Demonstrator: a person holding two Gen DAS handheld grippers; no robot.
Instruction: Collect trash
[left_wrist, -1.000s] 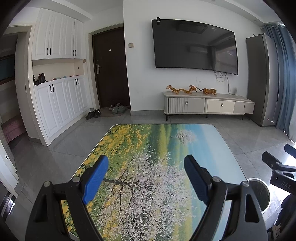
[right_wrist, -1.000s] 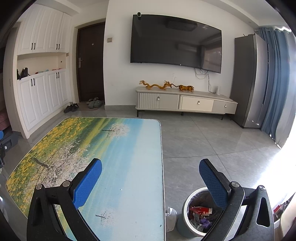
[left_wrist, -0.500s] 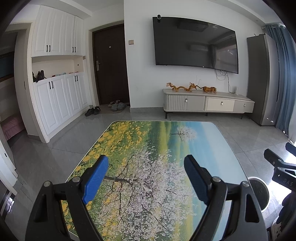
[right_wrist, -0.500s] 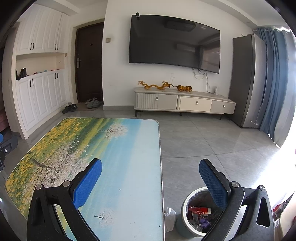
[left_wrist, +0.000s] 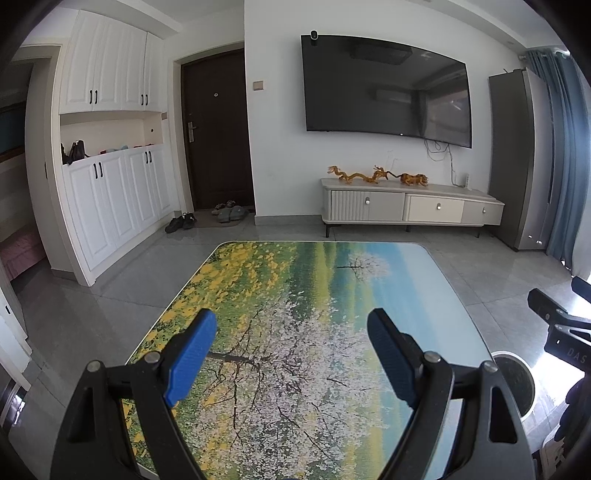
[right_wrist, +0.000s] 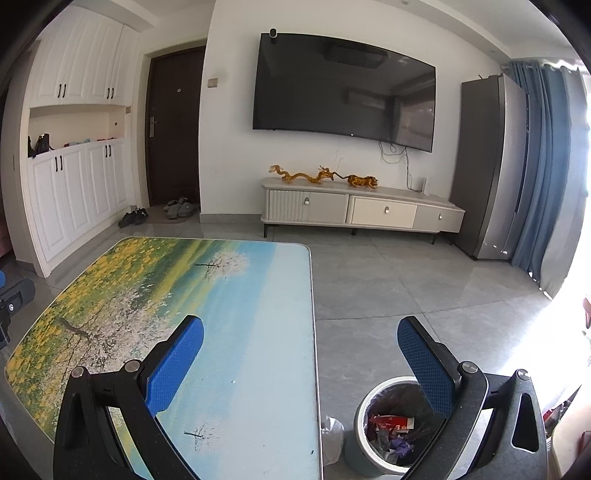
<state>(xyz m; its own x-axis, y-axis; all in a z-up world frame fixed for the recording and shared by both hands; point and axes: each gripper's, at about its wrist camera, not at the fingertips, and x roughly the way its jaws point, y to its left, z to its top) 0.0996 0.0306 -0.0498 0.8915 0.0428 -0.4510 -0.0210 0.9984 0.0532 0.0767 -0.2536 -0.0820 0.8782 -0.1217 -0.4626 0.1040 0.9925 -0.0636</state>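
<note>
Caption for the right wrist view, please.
Open right gripper held empty above the painted table edge, with the trash-filled bin on the floor beside it.

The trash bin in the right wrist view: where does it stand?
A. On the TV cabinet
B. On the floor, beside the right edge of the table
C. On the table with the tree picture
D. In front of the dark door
B: the trash bin, with wrappers inside, stands on the grey floor just right of the table edge.
</note>
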